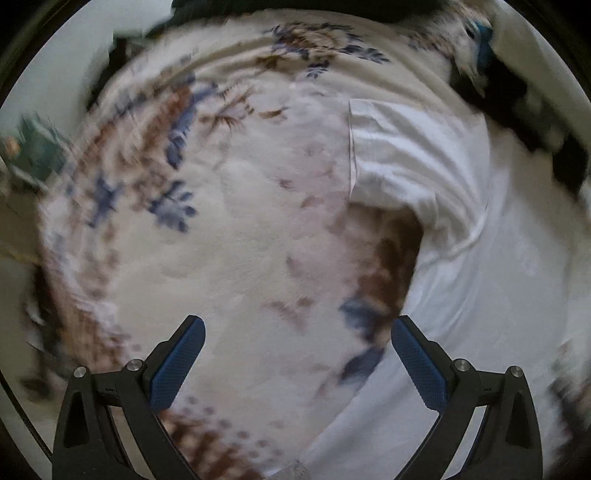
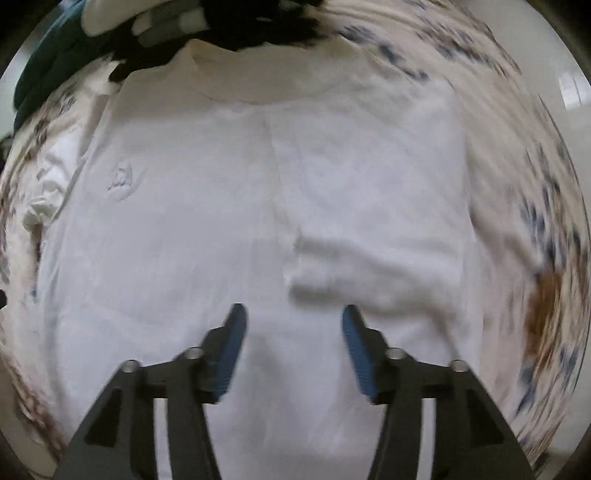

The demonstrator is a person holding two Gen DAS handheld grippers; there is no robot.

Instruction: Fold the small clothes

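A small white shirt (image 2: 207, 206) lies flat on a flower-patterned blanket (image 2: 546, 221), collar at the top of the right wrist view. One sleeve (image 2: 369, 266) is folded inward over its front. My right gripper (image 2: 293, 314) hangs over the shirt's lower middle, open, with nothing between its blue pads. In the left wrist view the same shirt (image 1: 480, 295) fills the right side, its sleeve (image 1: 410, 162) spread onto the blanket (image 1: 229, 236). My left gripper (image 1: 297, 328) is open above the blanket just left of the shirt's edge, holding nothing. Both views are smeared by motion.
Dark and white clothes (image 2: 229, 29) are heaped beyond the shirt's collar, with a teal garment (image 2: 48, 70) at the upper left. Dark clothes and a blue item (image 1: 484, 48) lie at the upper right of the left wrist view. Pale floor (image 1: 48, 74) borders the blanket.
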